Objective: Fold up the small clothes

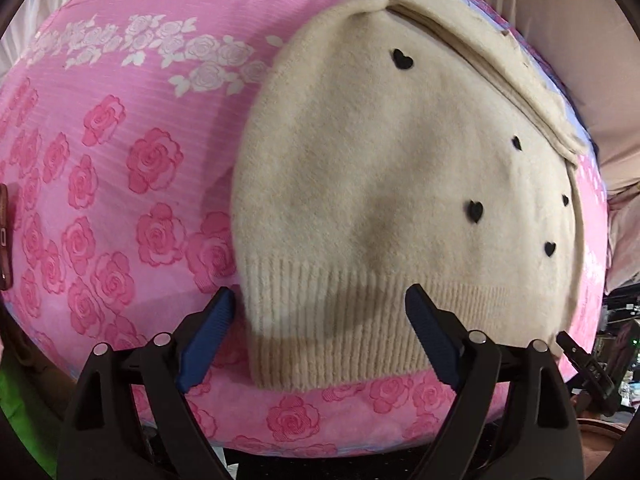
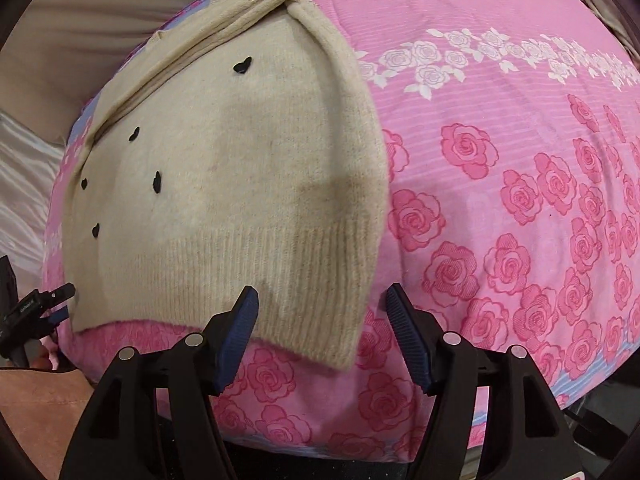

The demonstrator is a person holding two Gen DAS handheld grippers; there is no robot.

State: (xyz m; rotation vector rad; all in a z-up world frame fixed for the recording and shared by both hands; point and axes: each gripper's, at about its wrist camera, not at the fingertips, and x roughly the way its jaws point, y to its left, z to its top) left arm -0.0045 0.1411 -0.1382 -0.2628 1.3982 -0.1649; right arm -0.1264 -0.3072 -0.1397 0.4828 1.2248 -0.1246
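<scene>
1. Nearest, the left tongs (image 1: 320, 312) stand wide and hold nothing; their blue pads straddle the left corner of the ribbed hem (image 1: 360, 320) of the cream sweater (image 1: 380, 168), hovering over it rather than pinching.
2. The right tongs (image 2: 322, 312) also stand wide and empty, poised over the hem's right corner (image 2: 344, 344). Judging by the pairing, each corner is lined up for a grasp, so that the bottom can be lifted and folded up towards the neck.
3. The sweater lies flat on the pink rose-print bedcover (image 2: 500, 200), its sides already turned in, with small black hearts (image 1: 402, 59) scattered across it.
4. Farther off, a folded sleeve (image 1: 500, 64) lies slantwise across the top; it may slip when the hem comes over.
5. Beyond the bedcover are pale drapes (image 2: 92, 40); nothing lies in the fold's path.
</scene>
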